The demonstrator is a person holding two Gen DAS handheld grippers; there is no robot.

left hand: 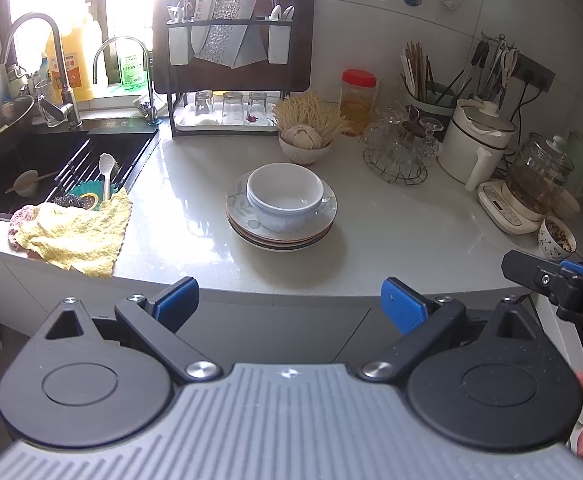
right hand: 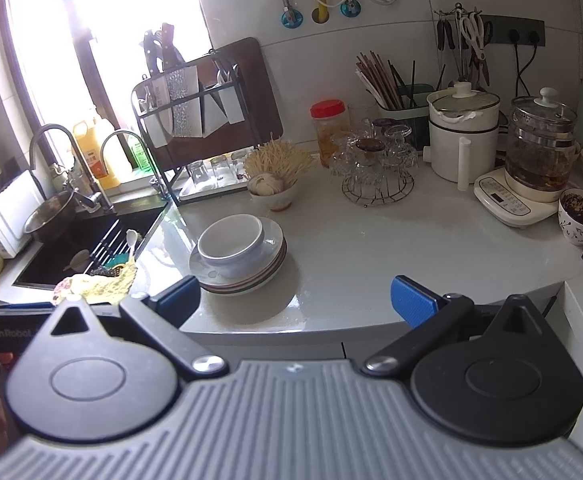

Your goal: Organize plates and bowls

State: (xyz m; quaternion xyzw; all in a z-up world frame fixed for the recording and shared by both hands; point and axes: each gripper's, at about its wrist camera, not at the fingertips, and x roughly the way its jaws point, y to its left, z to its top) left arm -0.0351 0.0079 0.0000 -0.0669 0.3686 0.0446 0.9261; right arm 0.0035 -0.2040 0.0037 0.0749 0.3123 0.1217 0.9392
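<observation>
Bowls (left hand: 284,196) nest atop stacked plates (left hand: 281,232); left gripper (left hand: 289,306) and right gripper (right hand: 295,302) spread wide, holding nothing.

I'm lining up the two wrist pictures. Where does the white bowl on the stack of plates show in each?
Left wrist: the white bowl sits at centre, on the stack of plates.
Right wrist: the bowl sits left of centre, nearer the sink.
Shared landmark: the red-lidded jar stands behind it, to the right, in both.
</observation>
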